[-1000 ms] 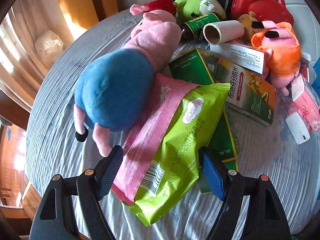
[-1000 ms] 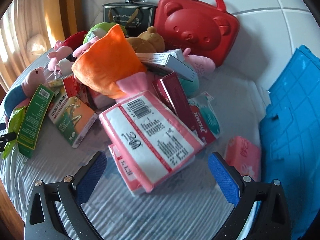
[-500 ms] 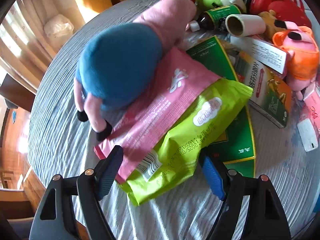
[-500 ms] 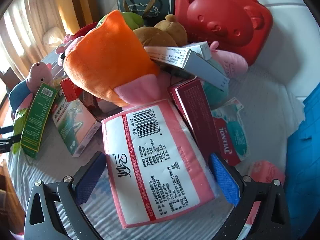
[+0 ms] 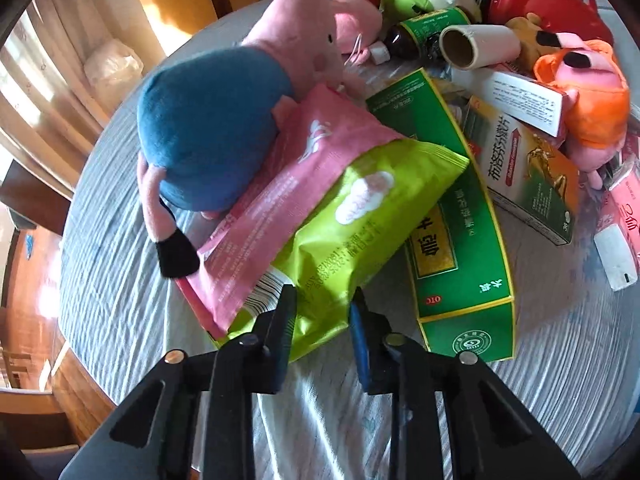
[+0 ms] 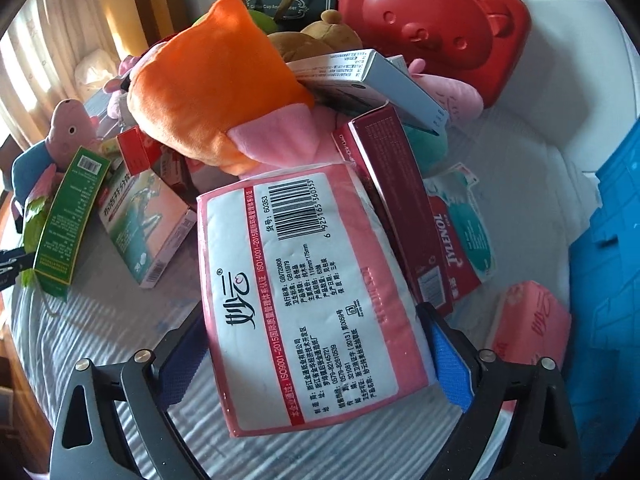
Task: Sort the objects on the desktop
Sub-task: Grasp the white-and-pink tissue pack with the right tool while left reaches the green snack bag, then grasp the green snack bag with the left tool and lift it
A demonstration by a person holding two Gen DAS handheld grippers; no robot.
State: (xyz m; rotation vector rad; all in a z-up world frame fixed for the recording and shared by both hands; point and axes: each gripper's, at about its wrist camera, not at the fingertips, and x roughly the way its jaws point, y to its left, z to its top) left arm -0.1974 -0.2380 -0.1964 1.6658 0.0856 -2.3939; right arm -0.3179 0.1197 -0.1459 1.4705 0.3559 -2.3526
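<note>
Left gripper [image 5: 322,312]: jaws drawn close together, pinching the near bottom edge of the lime-green snack bag [image 5: 360,232]; bag material sits between both pads.
Lime-green snack bag: extends forward from the left jaws, lying over a pink pouch [image 5: 288,184] and a long green medicine box [image 5: 452,232].
Pink pouch: ahead and left of the left jaws, partly under the green bag, its far end against the blue-bodied pig plush [image 5: 224,120].
Long green medicine box: ahead and right of the left jaws, flat on the grey ribbed tablecloth [image 5: 560,340].
Ibuprofen box [image 5: 528,176]: further ahead to the right, beyond the green box.
Cardboard roll [image 5: 476,46]: far ahead, beside a brown bottle [image 5: 416,34].
Right gripper [image 6: 316,344]: jaws wide apart, standing either side of the pink tissue pack [image 6: 312,292]; whether the pads press on it cannot be told.
Pink tissue pack: between the right jaws, barcode label up, reaching forward to the orange plush [image 6: 216,88].
Maroon box [image 6: 396,208]: just right of the pack, ahead of the right pad.
Tylenol packet [image 6: 460,232]: right of the maroon box.
Red bear case [image 6: 432,24]: far ahead.
Blue crate [image 6: 608,264]: far right of the right jaws.
</note>
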